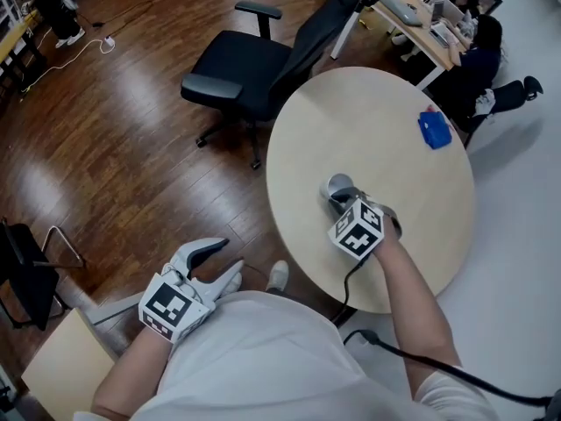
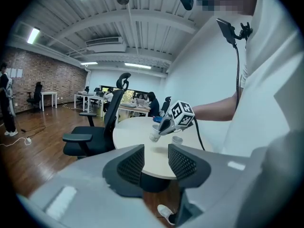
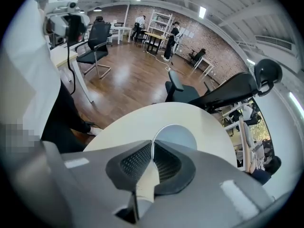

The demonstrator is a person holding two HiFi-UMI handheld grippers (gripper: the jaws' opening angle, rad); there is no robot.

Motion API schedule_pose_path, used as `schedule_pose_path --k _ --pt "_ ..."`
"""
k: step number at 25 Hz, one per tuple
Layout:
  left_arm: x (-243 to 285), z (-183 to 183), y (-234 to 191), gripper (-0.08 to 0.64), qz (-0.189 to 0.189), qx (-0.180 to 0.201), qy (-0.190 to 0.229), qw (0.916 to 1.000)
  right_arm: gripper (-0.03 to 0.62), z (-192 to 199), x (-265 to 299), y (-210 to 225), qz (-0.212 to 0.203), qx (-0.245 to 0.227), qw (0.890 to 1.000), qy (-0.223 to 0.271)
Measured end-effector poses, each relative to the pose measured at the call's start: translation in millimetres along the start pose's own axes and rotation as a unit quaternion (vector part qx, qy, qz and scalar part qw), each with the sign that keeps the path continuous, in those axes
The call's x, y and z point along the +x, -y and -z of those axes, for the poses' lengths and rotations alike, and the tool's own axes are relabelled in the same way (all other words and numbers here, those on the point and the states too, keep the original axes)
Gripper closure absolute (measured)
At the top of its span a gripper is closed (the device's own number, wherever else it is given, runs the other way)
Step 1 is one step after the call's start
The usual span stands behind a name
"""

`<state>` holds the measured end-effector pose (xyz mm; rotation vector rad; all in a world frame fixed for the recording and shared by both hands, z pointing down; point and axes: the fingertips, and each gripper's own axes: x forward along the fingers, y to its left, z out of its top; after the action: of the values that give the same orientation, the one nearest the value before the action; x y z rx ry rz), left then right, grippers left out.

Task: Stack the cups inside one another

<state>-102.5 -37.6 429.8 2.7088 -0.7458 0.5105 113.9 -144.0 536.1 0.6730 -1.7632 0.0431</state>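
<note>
On the round pale table (image 1: 351, 121) my right gripper (image 1: 346, 204) points steeply down and is shut on the rim of a grey cup (image 1: 337, 185). The right gripper view shows the cup's wall pinched between the pads, with its round opening (image 3: 176, 136) just beyond my right gripper (image 3: 152, 148). In the left gripper view the held cup (image 2: 154, 133) hangs a little above the tabletop, and a second small cup (image 2: 177, 139) stands on the table beside it. My left gripper (image 1: 223, 263) is off the table by my waist, open and empty (image 2: 156, 158).
A blue object (image 1: 434, 132) lies near the table's far right edge. A black office chair (image 1: 241, 68) stands against the table's far left side. A person sits at a desk (image 1: 412, 11) beyond the table. A wooden floor lies to the left.
</note>
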Motion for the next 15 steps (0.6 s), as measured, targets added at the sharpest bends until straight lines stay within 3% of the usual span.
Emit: schedule_pose_path --k 7,15 --pt "21.2 -7.2 15.2 0.394 0.056 0.021 0.001 0.9982 0.568 20.5 -56.5 2.7 0.032 0.031 0.999 0.004" --pt "43.1 -12.8 33.6 0.394 0.104 0.038 0.002 0.9939 0.568 87.7 -91.1 -5.7 0.046 0.088 0.994 -0.038"
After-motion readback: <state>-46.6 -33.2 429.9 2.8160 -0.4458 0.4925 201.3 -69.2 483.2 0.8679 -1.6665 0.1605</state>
